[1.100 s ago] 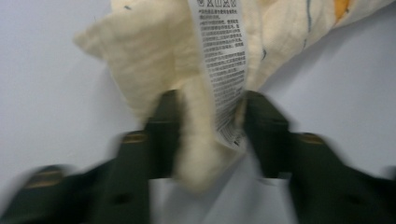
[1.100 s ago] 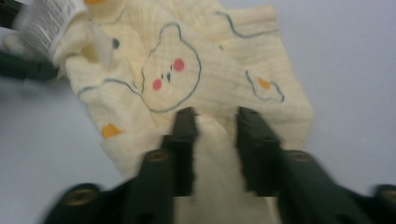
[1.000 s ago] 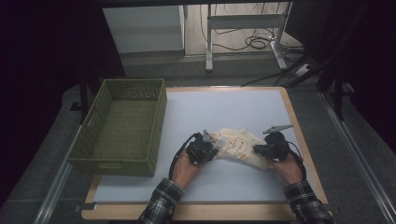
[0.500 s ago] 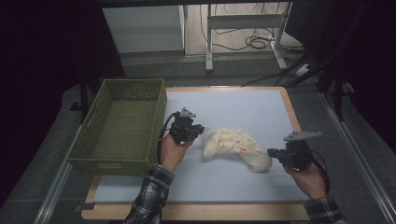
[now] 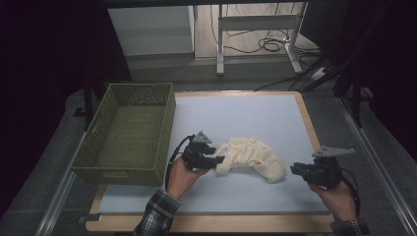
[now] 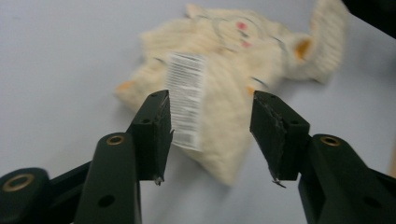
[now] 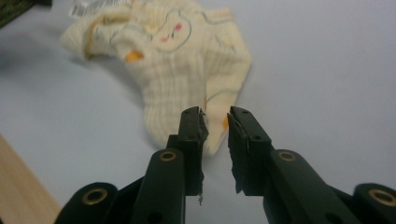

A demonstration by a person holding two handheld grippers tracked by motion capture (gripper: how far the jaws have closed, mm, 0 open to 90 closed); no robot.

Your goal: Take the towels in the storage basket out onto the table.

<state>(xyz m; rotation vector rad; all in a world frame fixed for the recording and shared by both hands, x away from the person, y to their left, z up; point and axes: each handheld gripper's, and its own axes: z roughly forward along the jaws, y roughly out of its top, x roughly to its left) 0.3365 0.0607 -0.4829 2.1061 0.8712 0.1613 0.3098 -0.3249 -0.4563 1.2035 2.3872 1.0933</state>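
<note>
High view: left gripper (image 5: 216, 160) has come back to the near-left end of the cream sock (image 5: 251, 157), jaws just opened to a moderate gap, the paper tag (image 6: 186, 100) and sock edge just ahead of them, no pad pressing; right gripper (image 5: 301, 170) has pulled off to the sock's right, jaws cracked narrowly, holding nothing, toe (image 7: 212, 135) just beyond its tips; sock lies loose on the mat (image 5: 246, 118); judgement: a re-grasp by the left, likely toward the green basket (image 5: 125, 130) on its far side.

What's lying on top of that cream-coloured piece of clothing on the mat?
A white printed tag lies on the cream garment, near the end by the left gripper. Faces with pink cheeks are printed on the fabric. What its folds cover, and what lies beneath it, is hidden.
</note>
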